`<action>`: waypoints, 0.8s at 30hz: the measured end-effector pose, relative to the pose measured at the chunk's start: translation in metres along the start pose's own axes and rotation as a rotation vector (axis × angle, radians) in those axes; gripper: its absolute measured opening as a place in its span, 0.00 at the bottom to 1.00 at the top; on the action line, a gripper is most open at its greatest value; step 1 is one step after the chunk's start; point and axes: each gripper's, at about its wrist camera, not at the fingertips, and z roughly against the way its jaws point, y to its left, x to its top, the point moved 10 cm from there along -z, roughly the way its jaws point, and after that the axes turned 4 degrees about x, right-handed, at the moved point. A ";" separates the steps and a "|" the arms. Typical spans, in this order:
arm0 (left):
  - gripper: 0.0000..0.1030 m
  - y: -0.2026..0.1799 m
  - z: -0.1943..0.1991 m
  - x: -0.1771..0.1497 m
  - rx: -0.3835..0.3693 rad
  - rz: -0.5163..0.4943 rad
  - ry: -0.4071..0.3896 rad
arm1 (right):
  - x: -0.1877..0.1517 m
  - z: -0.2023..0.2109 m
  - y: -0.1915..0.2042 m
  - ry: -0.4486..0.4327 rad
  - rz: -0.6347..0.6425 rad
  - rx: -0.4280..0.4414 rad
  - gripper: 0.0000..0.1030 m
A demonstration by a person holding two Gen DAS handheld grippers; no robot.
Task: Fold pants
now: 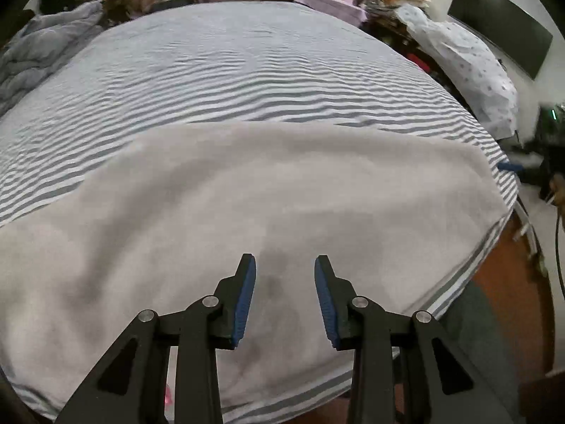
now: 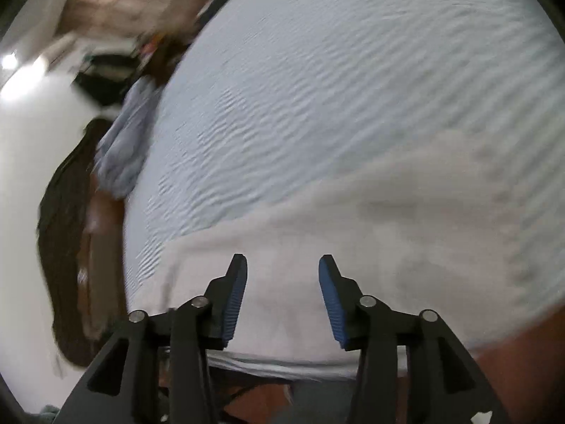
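Light grey pants (image 1: 268,190) lie spread flat across the near part of a striped bed (image 1: 229,67). In the left wrist view my left gripper (image 1: 284,265) is open and empty, just above the pants near the bed's front edge. In the right wrist view, which is blurred, the same pants (image 2: 406,233) cover the near right of the bed (image 2: 317,88). My right gripper (image 2: 282,265) is open and empty over the pants' near edge. A blue fingertip (image 1: 508,166) of the right gripper shows at the bed's right edge.
A crumpled grey-blue blanket (image 1: 39,46) lies at the bed's far left corner. Piled clothes and bedding (image 1: 459,60) stand to the right, under a dark wall screen (image 1: 501,24). Brown floor (image 1: 508,282) and cables lie beyond the bed's right edge.
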 end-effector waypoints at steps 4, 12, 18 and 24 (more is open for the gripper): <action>0.35 -0.016 -0.023 0.007 -0.028 0.079 0.069 | -0.004 0.037 -0.069 -0.066 -0.113 0.008 0.40; 0.35 -0.002 -0.040 -0.002 0.043 0.126 0.117 | 0.003 0.022 -0.110 -0.059 -0.105 0.107 0.40; 0.35 0.001 -0.043 -0.008 0.089 0.109 0.116 | 0.030 0.003 -0.114 -0.032 -0.003 0.100 0.41; 0.39 -0.004 -0.046 -0.008 0.120 0.072 0.107 | 0.005 -0.025 -0.093 0.130 0.103 0.241 0.48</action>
